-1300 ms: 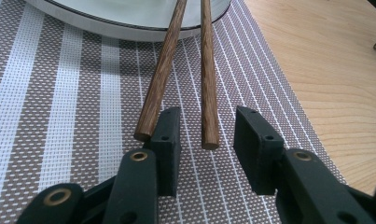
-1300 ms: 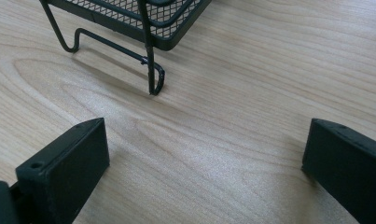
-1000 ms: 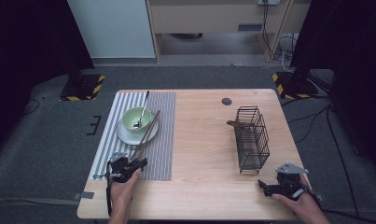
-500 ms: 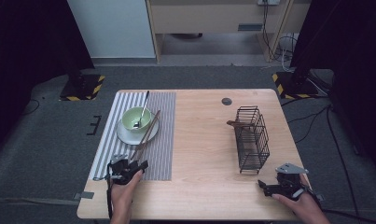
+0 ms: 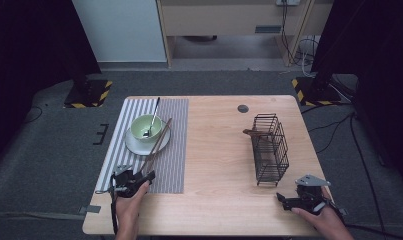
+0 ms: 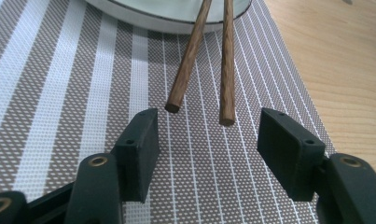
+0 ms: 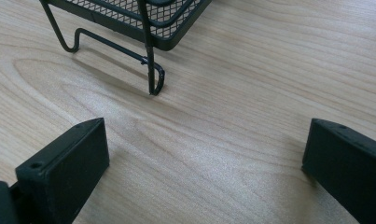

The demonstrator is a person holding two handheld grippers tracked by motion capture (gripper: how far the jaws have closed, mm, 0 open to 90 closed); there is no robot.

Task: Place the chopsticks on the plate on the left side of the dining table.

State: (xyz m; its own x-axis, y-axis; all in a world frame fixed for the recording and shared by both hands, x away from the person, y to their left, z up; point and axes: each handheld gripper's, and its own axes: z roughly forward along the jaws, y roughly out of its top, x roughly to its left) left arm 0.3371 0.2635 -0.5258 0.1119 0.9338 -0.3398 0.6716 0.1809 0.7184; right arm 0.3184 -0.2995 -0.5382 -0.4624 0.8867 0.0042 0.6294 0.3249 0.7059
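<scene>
High view: left gripper (image 5: 148,176) sits on the striped mat (image 5: 175,150) just below the near ends of the chopsticks (image 5: 158,142), which slant up over the plate (image 5: 134,146) rim beside the green bowl (image 5: 148,127) w/ its spoon (image 5: 152,118). Left forearm comes straight up from the counter (image 5: 219,165) edge, hand level. Right gripper (image 5: 285,200) rests well right of the bowl, just below the wire basket (image 5: 270,147), wrist angled inward.

Left gripper view: jaws have just been opening, nothing between them; stick tips (image 6: 172,106) lie just ahead, splayed. Risk: closing now prob. catches one stick or none, and the other rolls off the plate; nudging them could tip the spoon.

Right gripper view: jaws wide apart, empty, over bare wood near the basket foot (image 7: 154,88). Risk: a fwd move bumps the basket.
</scene>
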